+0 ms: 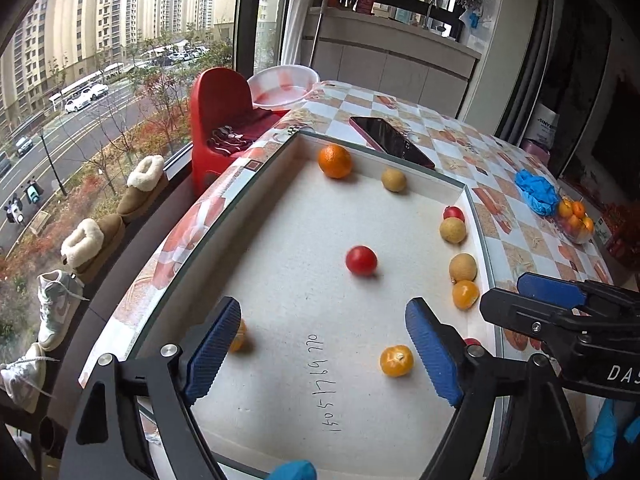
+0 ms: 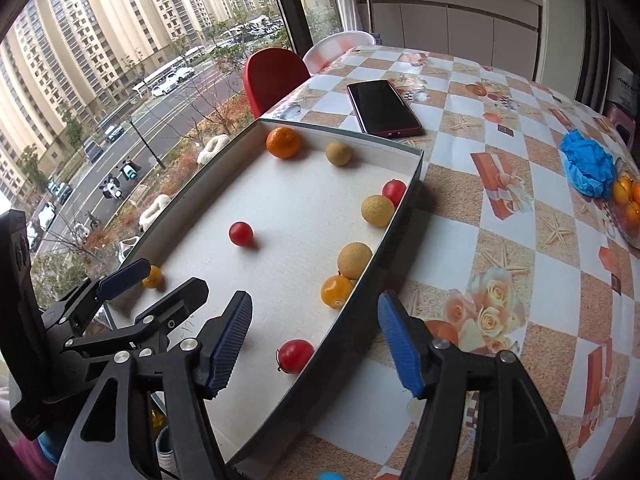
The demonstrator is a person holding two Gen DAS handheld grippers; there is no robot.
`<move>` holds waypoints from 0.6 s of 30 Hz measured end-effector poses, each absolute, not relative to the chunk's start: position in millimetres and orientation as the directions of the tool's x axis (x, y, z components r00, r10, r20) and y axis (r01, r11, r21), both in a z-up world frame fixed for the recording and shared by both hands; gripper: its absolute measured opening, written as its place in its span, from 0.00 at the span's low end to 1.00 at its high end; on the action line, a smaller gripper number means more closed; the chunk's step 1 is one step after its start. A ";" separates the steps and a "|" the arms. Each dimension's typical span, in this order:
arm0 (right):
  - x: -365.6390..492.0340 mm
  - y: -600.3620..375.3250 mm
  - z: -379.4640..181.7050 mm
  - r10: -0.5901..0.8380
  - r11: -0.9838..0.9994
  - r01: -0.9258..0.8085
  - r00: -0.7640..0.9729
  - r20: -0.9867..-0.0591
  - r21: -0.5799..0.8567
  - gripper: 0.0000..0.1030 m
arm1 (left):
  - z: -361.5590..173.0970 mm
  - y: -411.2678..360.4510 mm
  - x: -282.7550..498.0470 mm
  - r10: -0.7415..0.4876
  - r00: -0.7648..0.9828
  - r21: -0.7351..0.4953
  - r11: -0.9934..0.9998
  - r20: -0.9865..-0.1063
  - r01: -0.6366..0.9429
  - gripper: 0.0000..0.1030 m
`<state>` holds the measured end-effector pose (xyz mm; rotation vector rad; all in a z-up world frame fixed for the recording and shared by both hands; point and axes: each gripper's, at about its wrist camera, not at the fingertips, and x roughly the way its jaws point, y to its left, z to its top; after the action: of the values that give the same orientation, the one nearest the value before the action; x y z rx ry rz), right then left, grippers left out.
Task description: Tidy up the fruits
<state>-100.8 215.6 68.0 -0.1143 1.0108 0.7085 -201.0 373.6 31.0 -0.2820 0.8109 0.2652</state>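
Fruit lies scattered loose in the shallow box (image 2: 404,196) on the desk (image 2: 500,184). Both my left gripper (image 1: 324,348) and right gripper (image 2: 316,340) hang open, fingers empty. Risk: round pieces roll if nudged — the small orange (image 1: 396,360) just beside my left fingers, the red one (image 2: 296,356) between my right fingers at the wall. A right finger could catch the box edge.

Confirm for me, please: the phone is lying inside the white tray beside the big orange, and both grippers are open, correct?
Not quite. In the right wrist view the phone lies on the tablecloth just beyond the white tray, not inside. Both grippers, left and right, are open.
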 end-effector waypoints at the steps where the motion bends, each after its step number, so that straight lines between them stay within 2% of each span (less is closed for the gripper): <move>1: -100.6 215.5 68.3 0.487 0.775 -0.590 0.329 -0.809 0.227 0.72 | 30.6 373.8 -200.7 0.131 0.656 -0.138 0.929 -0.744 -0.342 0.83; 2: -100.9 215.1 68.5 0.485 0.776 -0.589 0.328 -0.810 0.226 0.77 | 30.7 373.1 -200.6 0.142 0.654 -0.127 0.929 -0.743 -0.347 0.83; 3: -101.4 214.2 69.0 0.488 0.774 -0.591 0.327 -0.809 0.228 0.79 | 30.6 372.7 -200.6 0.149 0.650 -0.118 0.929 -0.745 -0.349 0.95; 4: -102.1 213.3 69.6 0.490 0.773 -0.591 0.328 -0.807 0.230 0.79 | 30.6 372.9 -201.1 0.168 0.645 -0.105 0.926 -0.746 -0.363 1.00; 10: -103.2 210.4 69.7 0.474 0.783 -0.585 0.338 -0.813 0.213 0.84 | 27.4 373.6 -199.3 0.176 0.605 -0.078 0.926 -0.776 -0.369 1.00; 13: -104.0 210.7 70.4 0.467 0.785 -0.586 0.343 -0.815 0.203 1.00 | 26.1 371.3 -199.0 0.206 0.584 -0.042 0.923 -0.785 -0.382 1.00; 18: -106.9 212.7 74.6 0.438 0.789 -0.596 0.372 -0.818 0.151 1.00 | 27.0 368.0 -200.2 0.233 0.558 -0.004 0.921 -0.797 -0.390 1.00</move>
<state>-106.9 212.7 74.6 -0.1808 0.9871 0.6666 -200.2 368.0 27.0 -0.1878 0.9081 0.3697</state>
